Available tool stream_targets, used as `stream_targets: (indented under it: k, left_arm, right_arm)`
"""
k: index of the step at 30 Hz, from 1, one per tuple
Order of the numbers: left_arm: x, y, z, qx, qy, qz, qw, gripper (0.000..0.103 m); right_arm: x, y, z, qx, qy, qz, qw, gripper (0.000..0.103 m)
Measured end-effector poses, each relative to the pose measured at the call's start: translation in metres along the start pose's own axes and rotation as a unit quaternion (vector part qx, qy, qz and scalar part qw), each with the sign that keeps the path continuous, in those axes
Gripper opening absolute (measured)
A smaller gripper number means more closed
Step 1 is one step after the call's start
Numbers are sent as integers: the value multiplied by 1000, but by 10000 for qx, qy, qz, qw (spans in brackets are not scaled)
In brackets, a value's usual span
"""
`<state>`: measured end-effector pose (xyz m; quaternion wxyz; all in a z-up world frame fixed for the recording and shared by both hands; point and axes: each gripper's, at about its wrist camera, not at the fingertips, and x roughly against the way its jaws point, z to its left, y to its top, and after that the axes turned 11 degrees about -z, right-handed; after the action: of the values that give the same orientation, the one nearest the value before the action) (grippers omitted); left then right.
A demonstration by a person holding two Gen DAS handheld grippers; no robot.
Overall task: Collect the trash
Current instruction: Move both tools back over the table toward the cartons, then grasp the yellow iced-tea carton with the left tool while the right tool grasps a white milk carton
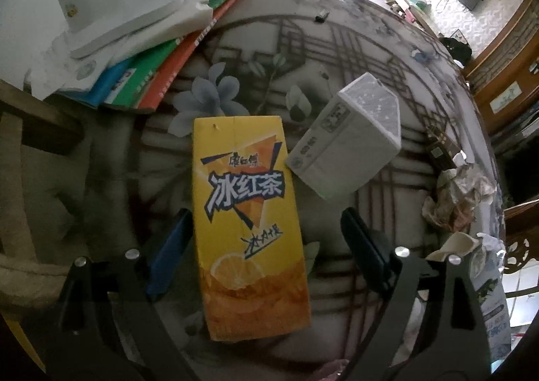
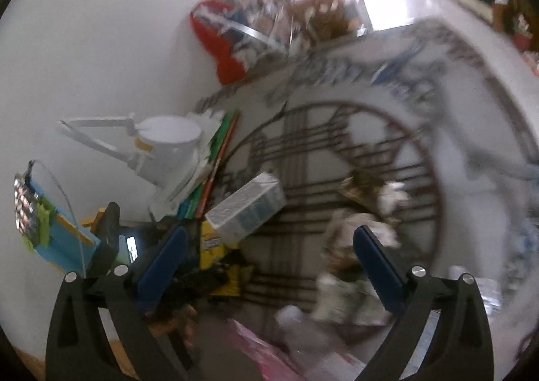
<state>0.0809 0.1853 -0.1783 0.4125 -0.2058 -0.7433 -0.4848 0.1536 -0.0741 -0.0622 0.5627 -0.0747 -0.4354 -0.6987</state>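
Observation:
A yellow iced-tea carton (image 1: 249, 205) lies flat on the round patterned table (image 1: 337, 44). My left gripper (image 1: 266, 212) hangs over it, open, jaws astride the carton; the left pad (image 1: 168, 253) is close to its edge and the right pad (image 1: 363, 246) stands apart from it. A white wrapped pack (image 1: 347, 145) lies just right of the carton, with crumpled paper (image 1: 454, 199) at the table's right rim. In the blurred right wrist view my right gripper (image 2: 269, 232) is open and empty above the table, with the carton (image 2: 212, 246), pack (image 2: 249, 205) and crumpled paper (image 2: 353, 226) ahead.
A stack of books (image 1: 161, 70) with a white appliance (image 1: 111, 0) on top fills the table's far left. Another printed carton (image 1: 488, 286) stands at the near right edge. A wooden chair (image 1: 30, 145) sits left of the table. Something pink (image 2: 262, 347) lies below the right gripper.

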Motion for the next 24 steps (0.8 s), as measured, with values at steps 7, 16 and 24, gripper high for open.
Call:
stream_targets:
  k: [7,16,24]
  left_arm:
    - [3,-3,4,273,-264,44,9993,87]
    - [-1,-11,5,518,-420,229,9975,87]
    - [1,-15,2,418,-329,122,9985,76]
  right_arm:
    - [-129,0,-2,-1135,302,1246,9852,96]
    - [-204,-15,-3,-1679,314,1871,9674,74]
    - [-162,-9,-13,-1438,782,1605,9734,39]
